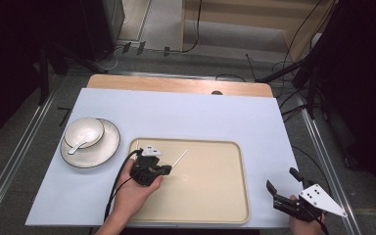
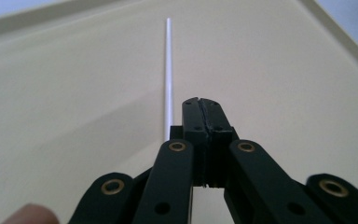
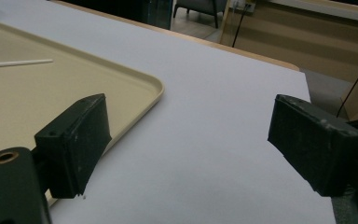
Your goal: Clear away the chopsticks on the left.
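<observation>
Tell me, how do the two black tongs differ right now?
The left tongs are over the beige tray, jaws pressed together, a thin white stick running forward from beside them; whether they pinch it is hard to tell. The right tongs are off the tray's right edge over the white tabletop, jaws wide apart with nothing between. Both are black, hand-held, two-jawed.

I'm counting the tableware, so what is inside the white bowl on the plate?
A white spoon lies in the white bowl, its handle over the rim toward the plate. Nothing else shows inside; the plate's middle beneath the bowl is covered.
</observation>
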Demonstrator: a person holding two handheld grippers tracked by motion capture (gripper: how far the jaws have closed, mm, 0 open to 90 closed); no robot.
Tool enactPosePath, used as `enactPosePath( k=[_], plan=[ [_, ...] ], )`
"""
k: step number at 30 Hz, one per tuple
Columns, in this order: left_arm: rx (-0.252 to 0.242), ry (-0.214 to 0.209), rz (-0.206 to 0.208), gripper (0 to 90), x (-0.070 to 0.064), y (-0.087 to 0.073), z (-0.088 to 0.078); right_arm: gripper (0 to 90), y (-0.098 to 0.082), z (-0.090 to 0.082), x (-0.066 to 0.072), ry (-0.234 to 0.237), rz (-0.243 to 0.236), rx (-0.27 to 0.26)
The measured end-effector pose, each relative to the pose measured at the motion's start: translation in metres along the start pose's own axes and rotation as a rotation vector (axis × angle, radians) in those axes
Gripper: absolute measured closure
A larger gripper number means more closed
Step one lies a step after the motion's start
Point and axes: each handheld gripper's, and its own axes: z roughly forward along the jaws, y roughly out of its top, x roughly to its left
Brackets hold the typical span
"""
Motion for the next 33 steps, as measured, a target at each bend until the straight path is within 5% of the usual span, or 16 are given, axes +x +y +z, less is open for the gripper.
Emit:
enactPosePath(
  k=[8,17,33],
  plan=[
    [0.026,-0.017,-0.007,90.0,-0.007,0.020,0.036,13.0,0.000,0.000,0.001,0.017,0.002,0.001],
    [0.059,0.041,-0.006,90.0,-0.010,0.032,0.059,13.0,0.000,0.000,0.001,0.006,0.002,0.001],
    [0.023,0.114,-0.059,90.0,0.007,0.028,0.050,13.0,0.000,0.002,0.002,0.006,-0.001,0.004]
  ],
)
